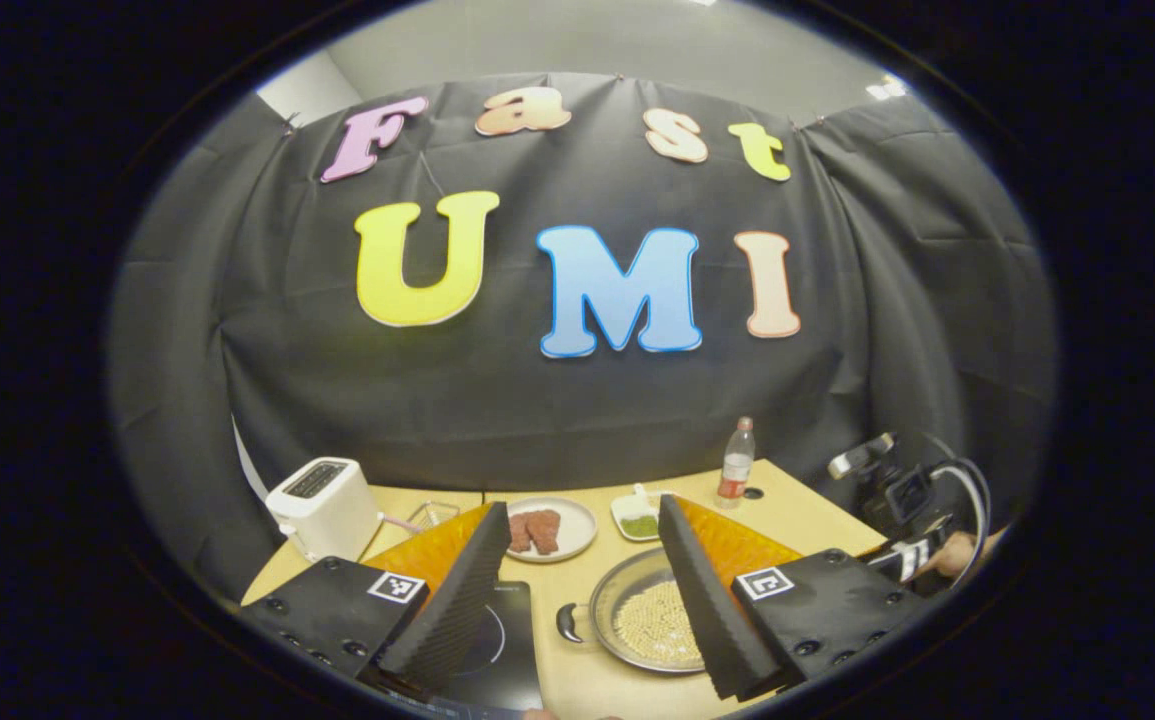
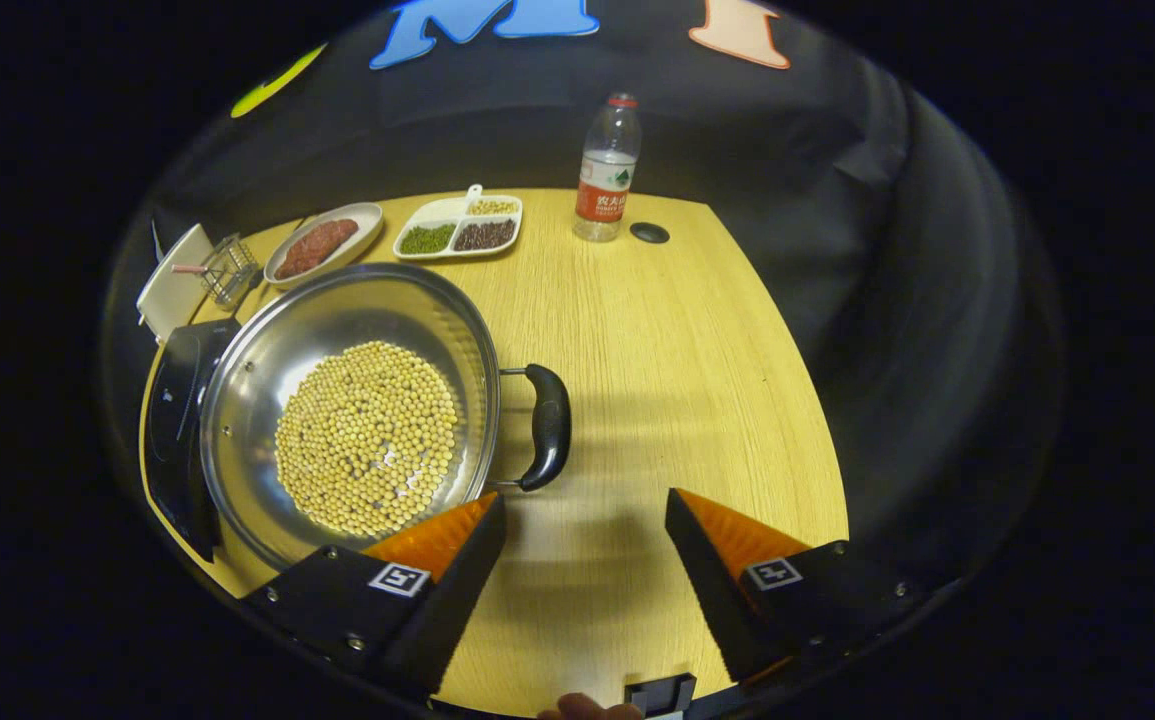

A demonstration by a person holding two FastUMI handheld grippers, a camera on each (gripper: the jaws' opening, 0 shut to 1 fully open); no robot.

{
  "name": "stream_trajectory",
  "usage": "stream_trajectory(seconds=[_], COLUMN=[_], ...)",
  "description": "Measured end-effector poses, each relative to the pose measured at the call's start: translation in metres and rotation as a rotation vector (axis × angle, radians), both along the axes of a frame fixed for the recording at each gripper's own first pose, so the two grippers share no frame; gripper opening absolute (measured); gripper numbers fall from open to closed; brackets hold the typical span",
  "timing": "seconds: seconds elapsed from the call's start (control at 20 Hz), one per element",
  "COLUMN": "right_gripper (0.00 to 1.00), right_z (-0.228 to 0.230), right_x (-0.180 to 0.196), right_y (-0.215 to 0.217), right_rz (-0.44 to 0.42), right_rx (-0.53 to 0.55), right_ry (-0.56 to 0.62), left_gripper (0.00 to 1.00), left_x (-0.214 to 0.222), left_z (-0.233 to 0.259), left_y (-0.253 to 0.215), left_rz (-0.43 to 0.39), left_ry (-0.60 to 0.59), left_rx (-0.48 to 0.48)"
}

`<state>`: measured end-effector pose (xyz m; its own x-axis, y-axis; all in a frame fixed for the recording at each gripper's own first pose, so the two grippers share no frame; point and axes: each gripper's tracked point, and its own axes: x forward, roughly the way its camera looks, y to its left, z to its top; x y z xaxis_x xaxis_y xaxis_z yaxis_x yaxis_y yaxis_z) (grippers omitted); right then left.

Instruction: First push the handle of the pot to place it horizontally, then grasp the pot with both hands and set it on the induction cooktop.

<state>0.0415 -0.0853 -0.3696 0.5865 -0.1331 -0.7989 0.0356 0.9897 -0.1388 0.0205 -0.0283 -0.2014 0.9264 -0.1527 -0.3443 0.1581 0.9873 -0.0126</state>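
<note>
While hovering above the table (image 2: pixel 697 330), right gripper (image 2: pixel 585 512) sitting lower centre of right gripper view, fingers spread wide, gripping nothing. Pot (image 2: pixel 352 410) of beans lying left of centre, black handle (image 2: pixel 547 425) sticking out on its right side, just above the gripper. Induction cooktop (image 2: pixel 177 420) showing at far left, touching or under pot edge, cannot tell. Left gripper (image 1: pixel 582 520) also spread, pot (image 1: pixel 637 620) showing between its fingers at lower centre of left gripper view.
</note>
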Motion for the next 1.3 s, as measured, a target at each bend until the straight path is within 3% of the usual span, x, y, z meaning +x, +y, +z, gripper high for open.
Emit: stream_trajectory(seconds=[0.15,0.3,0.45,0.55,1.0,1.3], right_gripper=[0.99,0.99,0.95,0.99,0.95,0.99], right_z=[0.023,0.035,0.036,0.029,-0.014,-0.036], right_x=[0.007,0.014,0.024,0.031,0.054,0.068], right_y=[0.008,0.015,0.020,0.018,0.010,0.018], right_rz=[-0.006,0.008,0.023,0.041,0.052,0.055], right_rx=[0.063,0.102,0.104,0.088,0.048,0.077], right_ry=[-0.106,-0.185,-0.236,-0.260,-0.239,-0.201], left_gripper=[1.00,0.98,0.98,0.98,0.99,0.95], left_x=[-0.003,-0.002,0.007,0.014,0.038,0.043], left_z=[-0.042,-0.090,-0.134,-0.167,-0.275,-0.297], left_y=[-0.010,-0.017,-0.016,-0.013,-0.001,-0.010], left_rz=[-0.032,-0.052,-0.049,-0.041,0.002,-0.010], left_ry=[0.086,0.184,0.261,0.299,0.453,0.484], left_rx=[-0.011,-0.023,0.012,0.035,0.113,0.114])
